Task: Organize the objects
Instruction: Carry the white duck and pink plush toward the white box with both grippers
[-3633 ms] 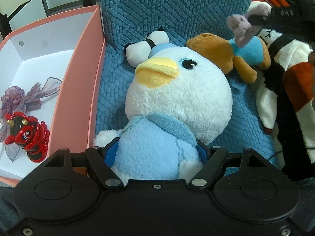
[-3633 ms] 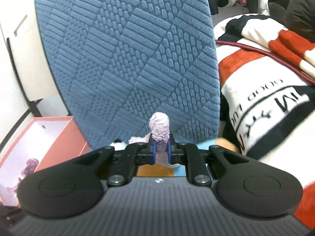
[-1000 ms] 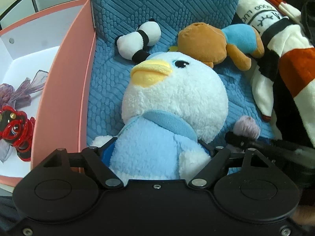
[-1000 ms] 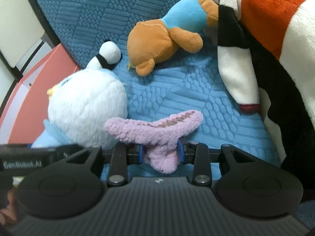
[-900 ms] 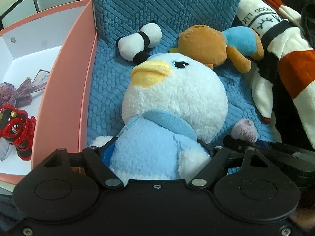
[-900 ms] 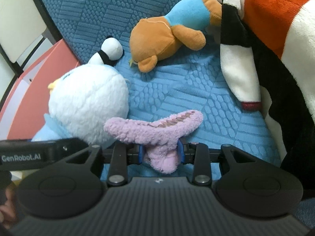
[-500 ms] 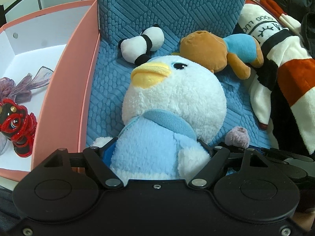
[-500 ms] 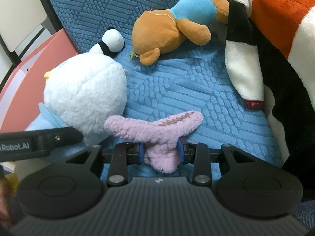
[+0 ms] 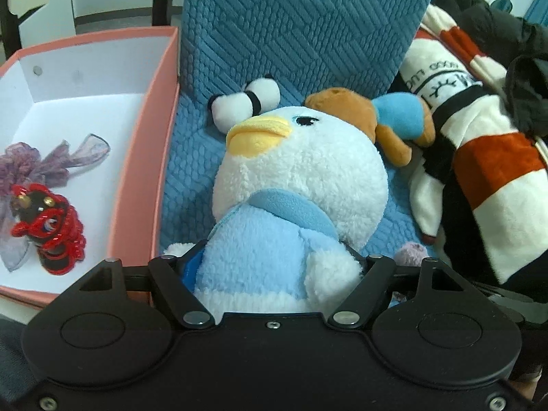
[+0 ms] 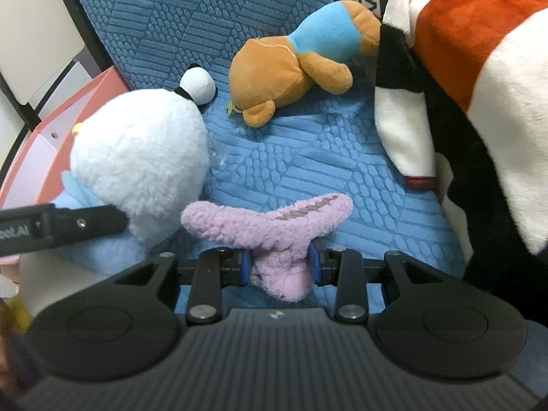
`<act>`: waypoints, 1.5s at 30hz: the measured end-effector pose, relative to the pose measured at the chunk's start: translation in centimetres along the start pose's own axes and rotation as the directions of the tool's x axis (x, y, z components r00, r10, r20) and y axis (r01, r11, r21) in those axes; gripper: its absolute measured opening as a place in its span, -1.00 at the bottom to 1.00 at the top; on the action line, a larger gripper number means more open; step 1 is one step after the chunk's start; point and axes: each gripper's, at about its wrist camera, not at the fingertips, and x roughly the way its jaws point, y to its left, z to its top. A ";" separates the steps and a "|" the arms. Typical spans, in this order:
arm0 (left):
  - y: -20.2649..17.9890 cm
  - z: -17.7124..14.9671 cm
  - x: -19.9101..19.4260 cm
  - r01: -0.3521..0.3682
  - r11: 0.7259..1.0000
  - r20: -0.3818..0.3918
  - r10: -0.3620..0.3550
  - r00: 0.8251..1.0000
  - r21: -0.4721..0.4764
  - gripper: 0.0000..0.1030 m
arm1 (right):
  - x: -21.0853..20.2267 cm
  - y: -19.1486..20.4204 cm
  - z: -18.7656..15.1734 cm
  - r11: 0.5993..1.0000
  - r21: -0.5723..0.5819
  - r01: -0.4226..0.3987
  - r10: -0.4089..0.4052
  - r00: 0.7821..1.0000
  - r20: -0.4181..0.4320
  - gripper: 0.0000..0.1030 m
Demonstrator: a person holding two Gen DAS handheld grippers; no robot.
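Note:
My left gripper [image 9: 274, 267] is shut on a white and light-blue duck plush [image 9: 294, 178], gripping its body above the blue cushion [image 9: 308, 34]. The duck plush also shows in the right wrist view [image 10: 137, 164]. My right gripper [image 10: 279, 267] is shut on a pink fuzzy plush [image 10: 270, 222], low over the cushion just right of the duck. A tip of the pink plush shows in the left wrist view [image 9: 409, 253]. A brown bear plush in a blue shirt [image 10: 294, 61] and a small panda plush [image 9: 245, 104] lie behind the duck.
A pink box with a white inside [image 9: 144, 157] stands left of the cushion; it holds a red lion-dance toy [image 9: 48, 226] and a purple gauze bow [image 9: 51, 157]. A striped white, red and black blanket [image 9: 486, 157] is piled on the right.
The left gripper has pulled back and risen a little with the duck. The right gripper has moved down from the cushion's back and now sits low beside the duck with the pink plush.

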 end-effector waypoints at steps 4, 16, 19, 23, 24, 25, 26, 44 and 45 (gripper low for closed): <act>0.2 0.4 -2.5 0.003 1.000 0.024 -0.002 1.000 -0.013 0.43 | -1.8 0.6 0.1 1.000 -0.008 0.001 -0.001 1.000 0.003 -0.31; 0.8 2.1 -8.7 0.028 0.999 0.073 -0.025 0.997 -0.037 0.43 | -7.4 3.4 1.6 0.998 -0.056 -0.004 0.006 0.999 0.040 -0.31; 0.9 2.7 -10.1 0.034 0.999 0.089 -0.031 0.996 -0.038 0.43 | -8.7 4.3 2.1 0.997 -0.071 -0.010 0.014 0.998 0.056 -0.31; 1.2 3.6 -12.1 0.042 0.998 0.115 -0.037 0.993 -0.042 0.43 | -10.1 5.5 2.9 0.995 -0.093 -0.020 0.027 0.997 0.073 -0.31; 1.3 3.9 -12.6 0.046 0.998 0.123 -0.040 0.992 -0.045 0.43 | -10.5 5.8 3.2 0.995 -0.097 -0.024 0.032 0.997 0.075 -0.31; 1.4 4.2 -13.0 0.048 0.998 0.128 -0.042 0.991 -0.047 0.43 | -10.8 6.1 3.4 0.994 -0.101 -0.029 0.037 0.996 0.077 -0.31; 1.6 4.4 -13.4 0.050 0.997 0.134 -0.043 0.990 -0.051 0.43 | -11.1 6.4 3.6 0.994 -0.105 -0.036 0.045 0.996 0.081 -0.31; 10.0 9.9 -18.9 0.038 0.993 0.245 -0.010 0.969 -0.109 0.43 | -12.8 14.7 7.9 0.976 -0.191 -0.101 0.128 0.983 0.133 -0.31; 10.5 10.2 -19.2 0.036 0.993 0.252 -0.007 0.968 -0.110 0.43 | -12.9 15.4 8.1 0.974 -0.199 -0.105 0.134 0.981 0.138 -0.31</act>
